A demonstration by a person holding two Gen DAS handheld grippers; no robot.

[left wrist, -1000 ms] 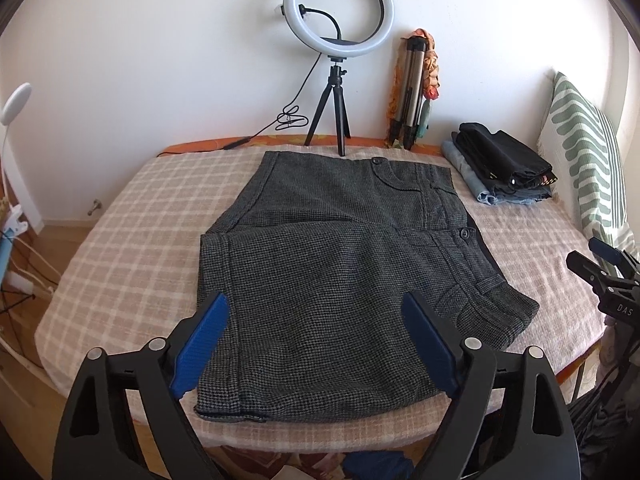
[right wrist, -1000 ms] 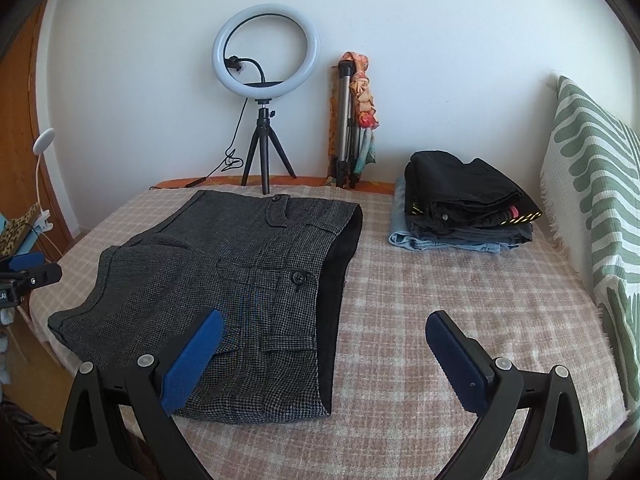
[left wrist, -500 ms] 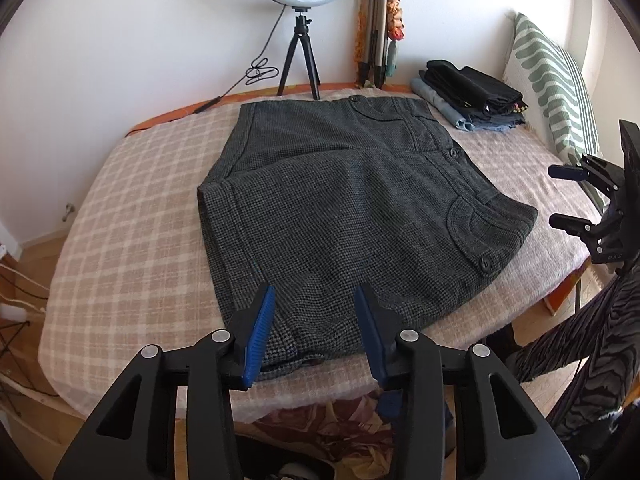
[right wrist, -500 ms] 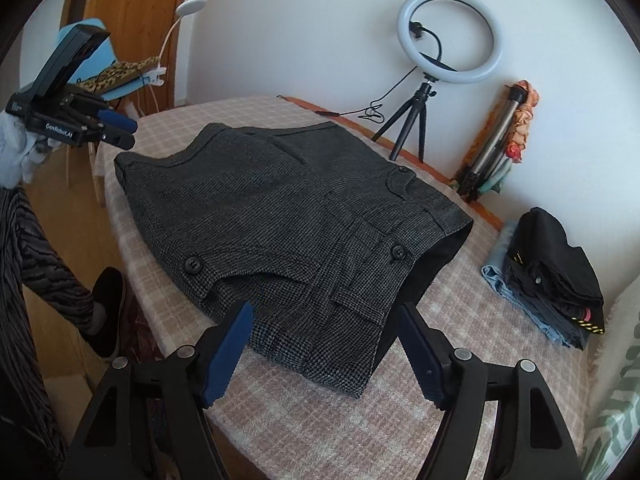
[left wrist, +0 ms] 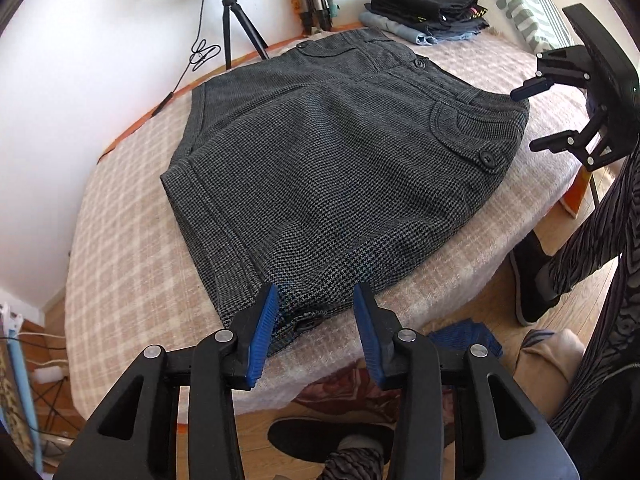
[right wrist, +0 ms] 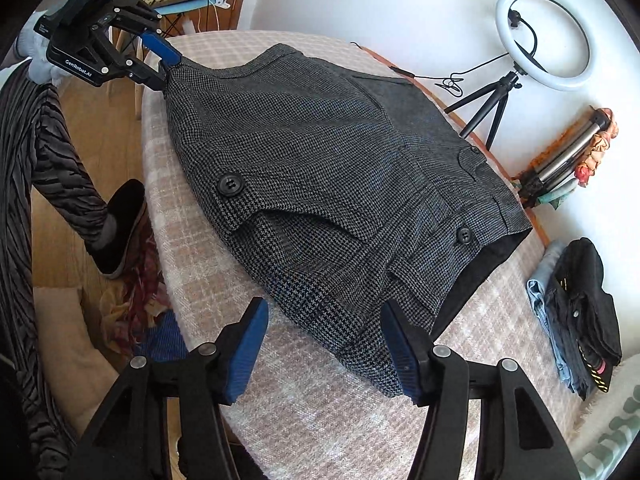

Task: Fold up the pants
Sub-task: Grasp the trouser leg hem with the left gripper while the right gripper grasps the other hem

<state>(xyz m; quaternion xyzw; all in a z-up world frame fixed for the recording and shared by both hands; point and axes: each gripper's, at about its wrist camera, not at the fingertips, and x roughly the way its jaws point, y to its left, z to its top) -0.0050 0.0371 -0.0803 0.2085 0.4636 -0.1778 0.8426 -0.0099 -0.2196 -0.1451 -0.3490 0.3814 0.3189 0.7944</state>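
We see dark grey houndstooth wool shorts [left wrist: 340, 168] flat on checked beige bedcover [left wrist: 120, 208]. Left gripper [left wrist: 316, 312] parted around near hem corner; right gripper [right wrist: 324, 336] parted around waistband corner.

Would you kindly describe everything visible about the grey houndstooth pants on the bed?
The pants are short, dark grey, woven in a fine houndstooth check, with black buttons, flapped pockets and a dark lining at the open waist. They lie folded in half on the checked bedspread. The left gripper straddles the near hem corner; the right gripper brackets the waist corner. Both look open.
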